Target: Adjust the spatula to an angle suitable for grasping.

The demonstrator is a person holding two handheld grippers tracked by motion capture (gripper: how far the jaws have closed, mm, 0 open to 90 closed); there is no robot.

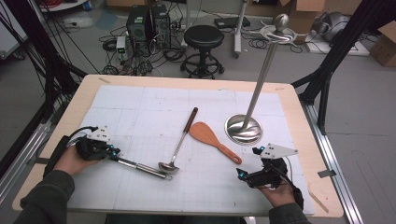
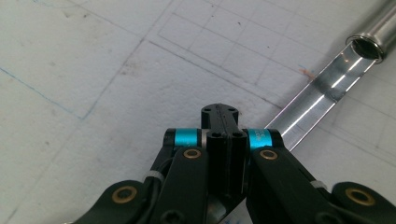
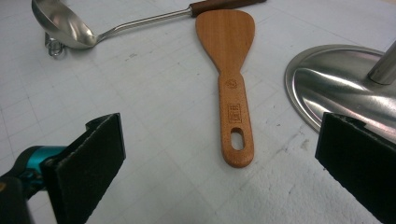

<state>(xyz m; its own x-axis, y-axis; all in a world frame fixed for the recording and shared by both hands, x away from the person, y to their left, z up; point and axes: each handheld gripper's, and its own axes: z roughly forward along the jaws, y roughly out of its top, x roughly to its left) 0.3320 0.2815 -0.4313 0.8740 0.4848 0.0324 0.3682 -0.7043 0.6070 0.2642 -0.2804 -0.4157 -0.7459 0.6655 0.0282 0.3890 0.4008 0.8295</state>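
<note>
My left gripper (image 1: 113, 153) rests on the white mat at the left, jaws shut together (image 2: 219, 114). A shiny metal utensil (image 1: 142, 167) runs from its tip to the right; its flat strip (image 2: 308, 105) passes beside and under the jaws, and I cannot tell whether it is pinched. A steel ladle (image 1: 180, 142) with a dark handle lies mid-table, its bowl (image 3: 65, 25) near the utensil's far end. A wooden spatula (image 1: 212, 139) lies to its right. My right gripper (image 1: 242, 174) stands open near the front right, the spatula's handle end (image 3: 236, 140) ahead between its pads (image 3: 91, 158).
A polished metal stand with a round base (image 1: 243, 129) and a tall pole (image 1: 264, 70) rises at the right, close to my right gripper; the base (image 3: 336, 86) borders the right pad. Behind the table stand a black stool (image 1: 203, 37) and computer boxes on the floor.
</note>
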